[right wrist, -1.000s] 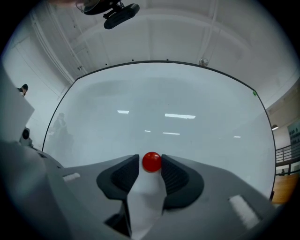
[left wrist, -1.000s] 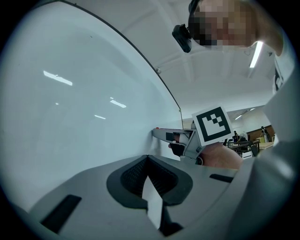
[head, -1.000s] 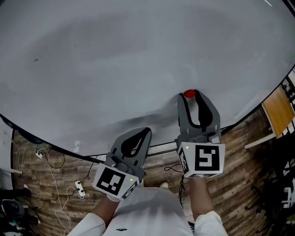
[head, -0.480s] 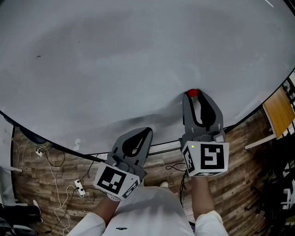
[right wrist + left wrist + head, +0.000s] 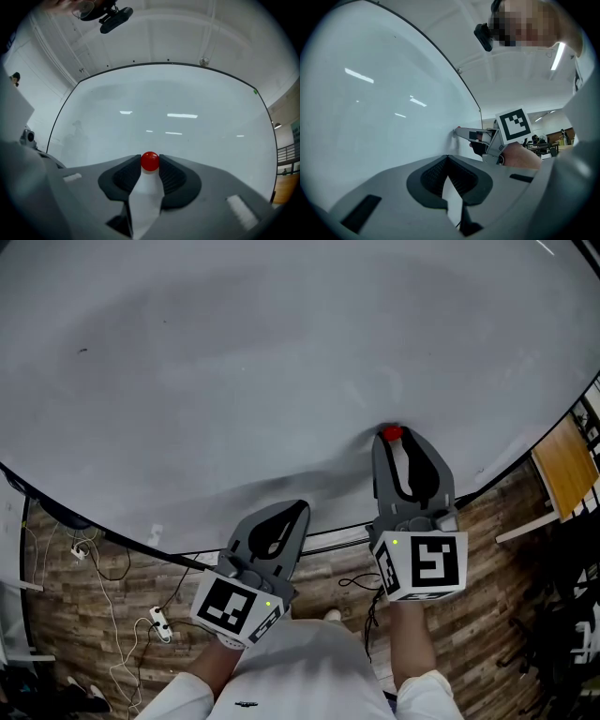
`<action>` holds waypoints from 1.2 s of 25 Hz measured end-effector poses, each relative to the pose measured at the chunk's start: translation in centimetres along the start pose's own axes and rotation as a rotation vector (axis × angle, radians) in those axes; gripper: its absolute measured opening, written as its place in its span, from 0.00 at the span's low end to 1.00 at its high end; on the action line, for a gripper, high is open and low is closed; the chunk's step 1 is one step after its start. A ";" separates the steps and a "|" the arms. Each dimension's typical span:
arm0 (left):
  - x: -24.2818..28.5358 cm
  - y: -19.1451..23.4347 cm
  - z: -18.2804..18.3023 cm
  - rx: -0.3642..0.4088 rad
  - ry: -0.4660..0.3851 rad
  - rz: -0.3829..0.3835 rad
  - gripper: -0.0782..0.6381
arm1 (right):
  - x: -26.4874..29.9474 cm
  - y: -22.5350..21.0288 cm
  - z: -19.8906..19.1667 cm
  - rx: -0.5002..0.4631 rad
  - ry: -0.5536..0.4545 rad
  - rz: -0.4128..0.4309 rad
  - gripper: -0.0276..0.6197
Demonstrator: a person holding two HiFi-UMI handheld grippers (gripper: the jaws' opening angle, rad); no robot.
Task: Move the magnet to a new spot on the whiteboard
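A small red round magnet (image 5: 391,432) sits on the grey-white whiteboard (image 5: 234,362), low on its right side. My right gripper (image 5: 394,439) points at the board, and its two fingertips press on the magnet from either side. In the right gripper view the magnet (image 5: 150,161) fills the gap between the dark pads, with the whiteboard (image 5: 178,103) right behind it. My left gripper (image 5: 298,506) hangs lower and to the left, off the board's bottom edge, its jaws shut on nothing. Its tips (image 5: 447,157) meet in the left gripper view, where the right gripper (image 5: 459,133) touches the board beyond.
The whiteboard's dark lower frame (image 5: 112,540) runs just ahead of both grippers. Below lies a wood-plank floor with loose cables and a white power strip (image 5: 161,624). A wooden desk (image 5: 567,465) stands past the board's right edge.
My right gripper has shifted slightly right and its jaws have narrowed onto the red magnet. The left gripper has stayed where it was.
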State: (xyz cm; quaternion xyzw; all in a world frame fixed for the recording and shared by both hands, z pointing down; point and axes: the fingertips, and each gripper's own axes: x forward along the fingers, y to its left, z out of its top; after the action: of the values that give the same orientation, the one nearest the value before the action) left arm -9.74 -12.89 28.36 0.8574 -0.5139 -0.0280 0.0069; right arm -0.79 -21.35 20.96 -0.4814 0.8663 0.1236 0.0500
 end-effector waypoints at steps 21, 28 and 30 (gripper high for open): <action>-0.6 0.3 -1.6 0.000 0.020 -0.032 0.12 | -7.5 -1.9 -4.6 0.075 0.011 -0.056 0.24; -0.1 -0.2 -2.5 0.001 0.025 -0.039 0.12 | -9.8 -2.6 -6.8 0.072 0.043 -0.080 0.24; 0.0 -0.3 -2.6 -0.001 0.025 -0.046 0.12 | -10.1 -2.4 -7.3 0.080 0.048 -0.084 0.24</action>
State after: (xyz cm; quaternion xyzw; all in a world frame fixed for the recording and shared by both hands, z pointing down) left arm -9.30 -12.79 30.97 0.8693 -0.4939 -0.0178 0.0128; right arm 6.88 -16.22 29.67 -0.5179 0.8504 0.0752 0.0536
